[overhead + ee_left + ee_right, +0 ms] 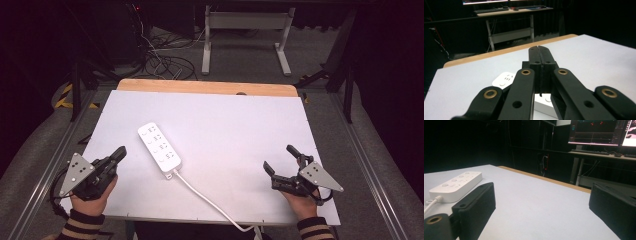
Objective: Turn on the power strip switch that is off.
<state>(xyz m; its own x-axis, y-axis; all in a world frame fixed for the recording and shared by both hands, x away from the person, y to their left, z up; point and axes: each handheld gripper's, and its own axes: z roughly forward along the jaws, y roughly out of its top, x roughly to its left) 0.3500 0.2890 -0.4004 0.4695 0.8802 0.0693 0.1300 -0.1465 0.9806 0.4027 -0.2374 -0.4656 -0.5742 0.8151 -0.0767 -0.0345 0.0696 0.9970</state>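
Observation:
A white power strip (159,147) lies slantwise on the white table top (235,115), left of the middle; its white cable (205,196) runs off over the near edge. My left gripper (120,152), held in a hand at the near left, is shut with nothing between its jaws and points toward the strip. In the left gripper view the two jaws of my left gripper (539,48) meet, with the power strip (504,80) just below and behind them. My right gripper (278,157) rests at the near right, open and empty. In the right gripper view my right gripper (541,192) shows the strip (456,185) off to the left.
A wooden strip (200,86) borders the table's far edge. Beyond it on the floor are tangled cables (165,62) and the white legs of a desk (245,30). Metal rails (370,170) run along both sides of the table. Monitors (596,132) glow in the dark background.

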